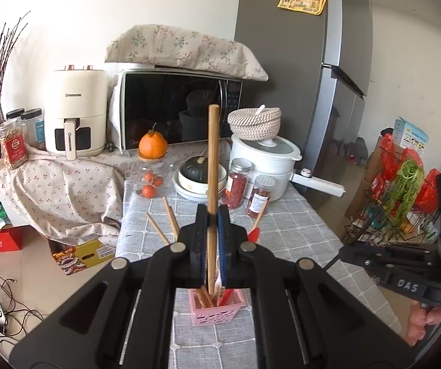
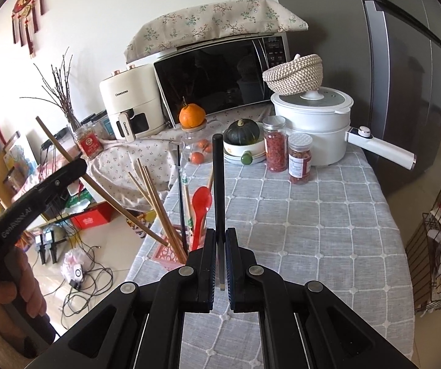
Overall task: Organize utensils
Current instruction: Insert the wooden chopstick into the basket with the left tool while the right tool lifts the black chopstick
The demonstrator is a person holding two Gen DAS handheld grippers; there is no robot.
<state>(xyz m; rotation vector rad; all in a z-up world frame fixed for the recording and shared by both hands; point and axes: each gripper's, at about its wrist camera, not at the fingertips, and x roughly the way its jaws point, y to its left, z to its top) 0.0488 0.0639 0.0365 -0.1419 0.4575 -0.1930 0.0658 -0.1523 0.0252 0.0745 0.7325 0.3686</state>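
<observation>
Left gripper [image 1: 212, 215] is clamped tight on a wooden chopstick [image 1: 213, 166], its lower end down in the pink basket [image 1: 212, 312], likely so it can be lifted out or dropped in cleanly. Right gripper [image 2: 219, 236] pinches a black chopstick [image 2: 218, 184] upright above the checked tablecloth [image 2: 312, 230], just beside the basket. That basket already holds more wooden chopsticks [image 2: 155, 203] and a red spoon [image 2: 201, 203], all leaning out.

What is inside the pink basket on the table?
The pink basket holds several wooden chopsticks, a red spoon and a thin black stick. Their lower ends and the basket's bottom cannot be seen, because the right gripper covers them.
</observation>
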